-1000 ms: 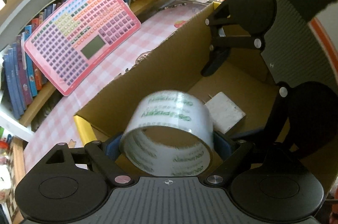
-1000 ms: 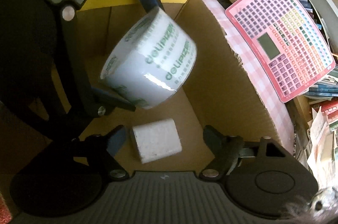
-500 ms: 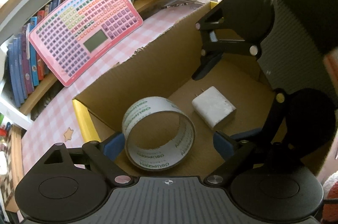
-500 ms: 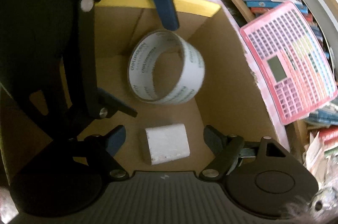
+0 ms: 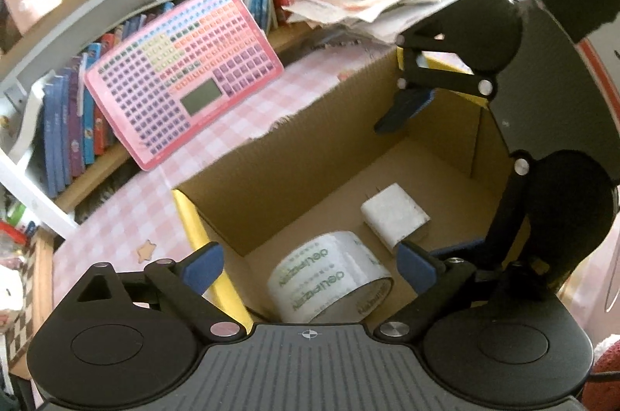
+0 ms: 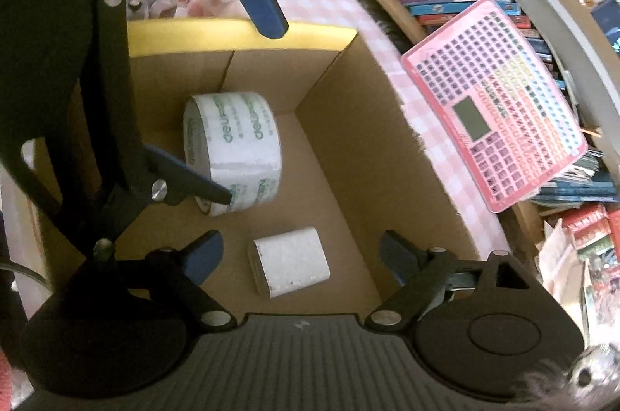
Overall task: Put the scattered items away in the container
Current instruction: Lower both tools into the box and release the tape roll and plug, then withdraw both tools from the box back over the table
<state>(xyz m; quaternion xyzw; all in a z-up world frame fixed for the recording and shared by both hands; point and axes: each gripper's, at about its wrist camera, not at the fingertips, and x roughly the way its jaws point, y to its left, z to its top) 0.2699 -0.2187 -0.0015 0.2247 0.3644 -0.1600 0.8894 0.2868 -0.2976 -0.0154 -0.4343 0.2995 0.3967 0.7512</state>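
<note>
The clear tape roll point(image 5: 329, 279) point(image 6: 240, 147) with green print lies on its side on the floor of the cardboard box point(image 5: 294, 178) point(image 6: 372, 155). A white charger block point(image 5: 395, 219) point(image 6: 292, 265) lies beside it, apart from it. My left gripper point(image 5: 310, 263) point(image 6: 250, 112) hangs above the roll, its jaws opening and gripping nothing. My right gripper point(image 6: 302, 256) point(image 5: 426, 178) hovers over the white block, its jaws also opening, and the block rests free on the floor below them.
A pink keypad board point(image 5: 182, 78) point(image 6: 496, 124) leans against a bookshelf point(image 5: 66, 140) beyond the box. The box stands on a pink checked tablecloth point(image 5: 128, 217) and has a yellow rim strip point(image 6: 240, 37). Loose papers point(image 5: 372, 4) are piled behind it.
The tape roll left my left gripper's fingers, fell and came to rest on the box floor. Both grippers drew back and up a little, and their jaws spread wider.
</note>
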